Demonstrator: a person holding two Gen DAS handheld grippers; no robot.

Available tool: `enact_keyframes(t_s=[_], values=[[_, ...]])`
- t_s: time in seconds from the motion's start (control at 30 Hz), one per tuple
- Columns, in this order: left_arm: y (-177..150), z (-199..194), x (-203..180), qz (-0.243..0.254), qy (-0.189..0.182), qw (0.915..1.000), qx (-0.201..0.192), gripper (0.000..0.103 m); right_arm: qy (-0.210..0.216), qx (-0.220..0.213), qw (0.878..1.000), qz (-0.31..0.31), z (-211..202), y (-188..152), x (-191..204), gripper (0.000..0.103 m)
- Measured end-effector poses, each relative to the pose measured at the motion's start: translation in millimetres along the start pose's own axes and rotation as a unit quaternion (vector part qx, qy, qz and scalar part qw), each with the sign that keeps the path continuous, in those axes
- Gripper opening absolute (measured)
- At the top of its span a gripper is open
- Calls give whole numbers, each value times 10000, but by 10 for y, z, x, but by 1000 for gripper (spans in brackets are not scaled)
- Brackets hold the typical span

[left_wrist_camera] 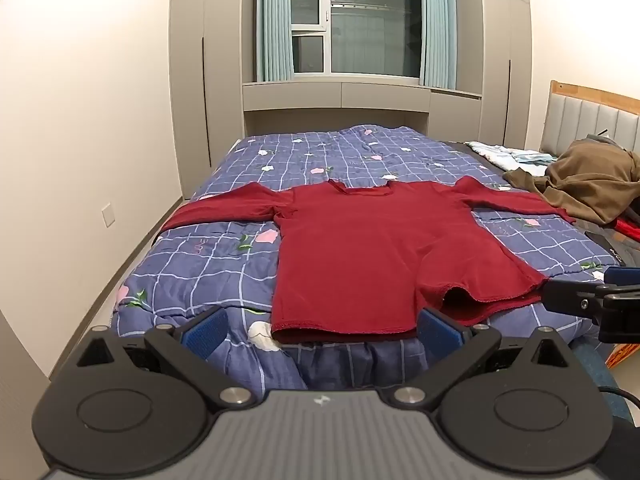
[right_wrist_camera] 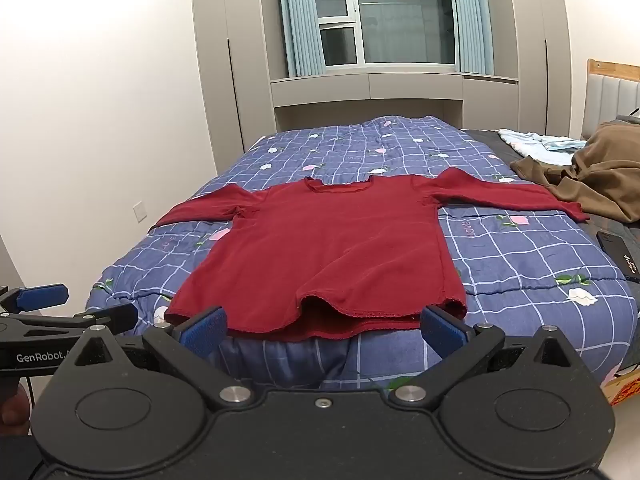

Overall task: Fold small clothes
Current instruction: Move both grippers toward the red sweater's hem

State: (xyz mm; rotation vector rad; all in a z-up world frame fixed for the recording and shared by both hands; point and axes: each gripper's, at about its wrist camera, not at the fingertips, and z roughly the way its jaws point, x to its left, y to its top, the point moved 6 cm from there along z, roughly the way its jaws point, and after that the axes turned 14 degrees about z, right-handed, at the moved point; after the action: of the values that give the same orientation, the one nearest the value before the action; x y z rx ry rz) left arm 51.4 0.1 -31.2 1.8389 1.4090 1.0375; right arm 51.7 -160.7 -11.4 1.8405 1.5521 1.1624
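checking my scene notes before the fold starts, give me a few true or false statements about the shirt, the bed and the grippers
1. The red long-sleeved shirt lies with both sleeves spread out. True.
2. The left gripper is clamped on the hem. False: it is open and holds nothing.
3. The right gripper is open. True.
4. The blue checked floral quilt is plain white. False: blue, checked, with flowers.
5. A brown garment lies crumpled beyond the shirt's sleeve end. True.

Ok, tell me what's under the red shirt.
The red shirt lies flat on the blue checked quilt, which shows all around it. Anything between shirt and quilt is covered.
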Motion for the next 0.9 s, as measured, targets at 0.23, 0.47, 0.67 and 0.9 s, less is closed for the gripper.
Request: enact_keyframes(t_s=[0.23, 0.47, 0.67, 0.9], values=[[0, -1, 0, 9, -8, 10000, -5, 103, -5, 12, 10000, 0, 1, 2, -1, 103], [0, -3, 1, 15, -9, 10000, 4, 103, -6, 15, 10000, -2, 0, 3, 2, 103], [-1, 0, 0, 21, -4, 10000, 13, 103, -8, 18, 10000, -3, 0, 3, 4, 103], [-1, -2, 1, 20, -6, 10000, 15, 103, -8, 20, 10000, -5, 0, 4, 5, 103]])
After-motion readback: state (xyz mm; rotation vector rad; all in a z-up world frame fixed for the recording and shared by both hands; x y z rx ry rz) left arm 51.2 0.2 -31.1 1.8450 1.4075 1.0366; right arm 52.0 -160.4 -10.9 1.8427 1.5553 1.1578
